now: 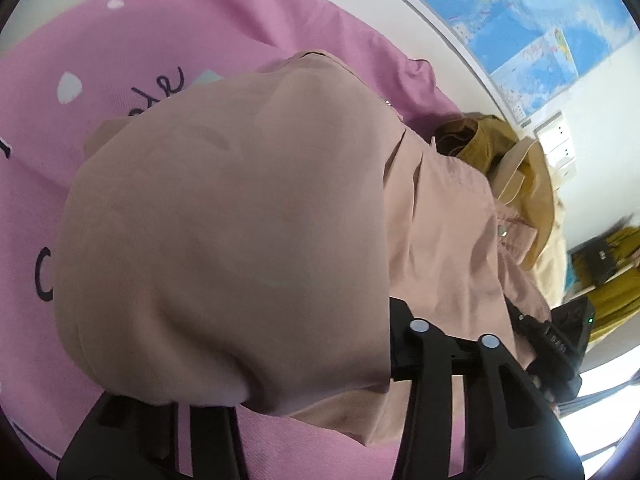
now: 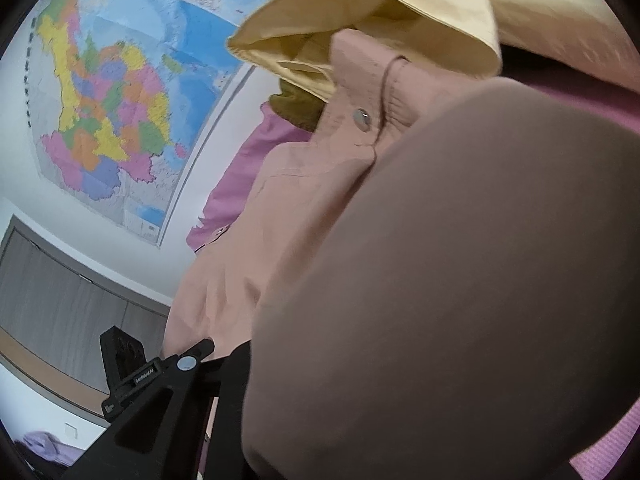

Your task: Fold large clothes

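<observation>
The pink jacket (image 1: pixel 224 240) drapes over both tools on the pink bed sheet (image 1: pixel 120 60), running toward one o'clock. Left tool (image 1: pixel 304 412) and right tool (image 2: pixel 224 376): cloth hides the tips, so I cannot tell their grip.

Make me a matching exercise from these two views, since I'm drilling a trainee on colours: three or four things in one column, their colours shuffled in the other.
Things:
1. shirt
2. bed cover
3. jacket
4. wall map

Colours:
A. pale yellow
B. many colours with blue sea
C. dusty pink-beige
D. bright pink with dark lettering

Pairs: 1-C, 2-D, 3-A, 4-B
</observation>
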